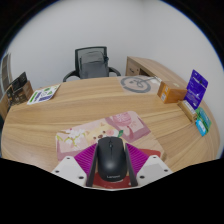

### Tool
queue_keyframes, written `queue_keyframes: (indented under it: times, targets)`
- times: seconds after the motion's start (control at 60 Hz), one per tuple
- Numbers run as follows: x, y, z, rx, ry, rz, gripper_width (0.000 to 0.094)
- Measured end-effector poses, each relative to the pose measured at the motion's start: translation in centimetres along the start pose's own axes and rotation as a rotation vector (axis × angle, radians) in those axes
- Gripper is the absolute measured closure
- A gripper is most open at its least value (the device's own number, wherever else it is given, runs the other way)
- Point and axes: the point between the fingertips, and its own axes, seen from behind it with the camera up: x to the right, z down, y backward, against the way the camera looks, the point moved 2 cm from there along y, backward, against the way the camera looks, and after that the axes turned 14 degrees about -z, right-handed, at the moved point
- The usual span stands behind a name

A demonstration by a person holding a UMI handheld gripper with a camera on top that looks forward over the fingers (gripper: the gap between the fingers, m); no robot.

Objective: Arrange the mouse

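The tool (110,172) clamps the black mouse (110,158) between its pink pads, low over the counter (90,108).

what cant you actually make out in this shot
- Mouse, gripper view: its rear end is cut off by the view's lower edge, and the finger pads cover its lower sides, so whether they press on it is unclear.
- Pink packet: print too small to read; the mouse hides its near edge.
- Purple box: lettering too small.
- Chair: the table hides its base.
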Motion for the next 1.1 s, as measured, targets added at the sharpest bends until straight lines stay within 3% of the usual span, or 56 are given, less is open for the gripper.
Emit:
queue_keyframes:
  times: [0.067, 0.117, 0.167, 0.433, 0.767, 1.1]
  targets:
    - [0.2, 0.6, -0.4, 0.009, 0.006, 0.025, 0.0055]
    - [0.2, 1.7, -1.2, 0.028, 0.011, 0.04, 0.01]
    - [-0.5, 3.6, -2.2, 0.048, 0.019, 0.04, 0.006]
    - [-8.7, 18.4, -4.9, 0.187, 0.046, 0.016, 0.0068]
    - [-19.8, 31.7, 4.2, 0.165, 0.059, -0.039, 0.0069]
    - [-24.8, 37.4, 10.9, 0.121, 0.066, -0.038, 0.0068]
